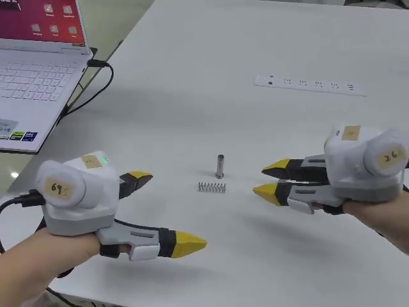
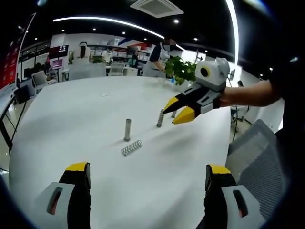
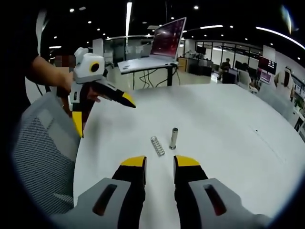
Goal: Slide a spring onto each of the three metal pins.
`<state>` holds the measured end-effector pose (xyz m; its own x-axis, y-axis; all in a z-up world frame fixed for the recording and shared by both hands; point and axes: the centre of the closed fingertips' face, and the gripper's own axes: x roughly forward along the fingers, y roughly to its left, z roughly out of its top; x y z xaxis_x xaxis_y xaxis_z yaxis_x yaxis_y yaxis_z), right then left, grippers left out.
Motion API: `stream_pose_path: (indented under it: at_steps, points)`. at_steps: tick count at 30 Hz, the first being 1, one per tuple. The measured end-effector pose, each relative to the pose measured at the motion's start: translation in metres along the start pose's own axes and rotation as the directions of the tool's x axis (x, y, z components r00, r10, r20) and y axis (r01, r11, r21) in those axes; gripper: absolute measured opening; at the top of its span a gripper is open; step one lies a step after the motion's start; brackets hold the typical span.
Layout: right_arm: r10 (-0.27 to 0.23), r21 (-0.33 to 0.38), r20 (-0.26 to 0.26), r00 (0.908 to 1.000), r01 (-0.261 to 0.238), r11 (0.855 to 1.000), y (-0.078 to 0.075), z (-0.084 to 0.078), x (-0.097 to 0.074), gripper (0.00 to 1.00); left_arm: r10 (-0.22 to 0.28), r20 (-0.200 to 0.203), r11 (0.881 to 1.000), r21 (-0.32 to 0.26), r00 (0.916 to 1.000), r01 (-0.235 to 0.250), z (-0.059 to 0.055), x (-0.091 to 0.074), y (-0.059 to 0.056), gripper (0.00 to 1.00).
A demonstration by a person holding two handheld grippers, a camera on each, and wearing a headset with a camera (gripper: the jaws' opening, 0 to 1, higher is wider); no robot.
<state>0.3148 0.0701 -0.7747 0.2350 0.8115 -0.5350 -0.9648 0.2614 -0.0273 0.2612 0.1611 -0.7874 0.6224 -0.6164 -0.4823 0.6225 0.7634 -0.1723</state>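
The white table (image 1: 192, 77) is carrying a laptop (image 1: 38, 70) at its left edge, a power strip (image 1: 310, 84) toward the far edge, an upright pin (image 1: 220, 165) mid-table, and a spring (image 1: 211, 187) lying just beside it.

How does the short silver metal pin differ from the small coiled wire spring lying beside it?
The short silver metal pin stands upright; the small coiled wire spring lies on its side. The pin is a smooth cylinder; the spring is an open coil. Both are silvery, rest on the white table, and sit close together but apart.
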Motion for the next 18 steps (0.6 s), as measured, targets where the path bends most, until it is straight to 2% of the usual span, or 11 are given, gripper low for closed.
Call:
stream_pose_path:
  at_steps: [8,18]
  points:
    - [0.046,-0.060,-0.021,0.9987,-0.047,0.997,0.010,0.010,0.022,0.21,-0.004,0.004,1.000,-0.002,1.0000,0.004,0.001,-0.001,-0.002,0.98]
    - [0.070,-0.065,-0.062,0.9956,-0.074,0.995,0.010,0.001,0.047,0.19,-0.006,0.002,1.000,0.000,1.0000,0.006,0.000,0.001,-0.002,0.98]
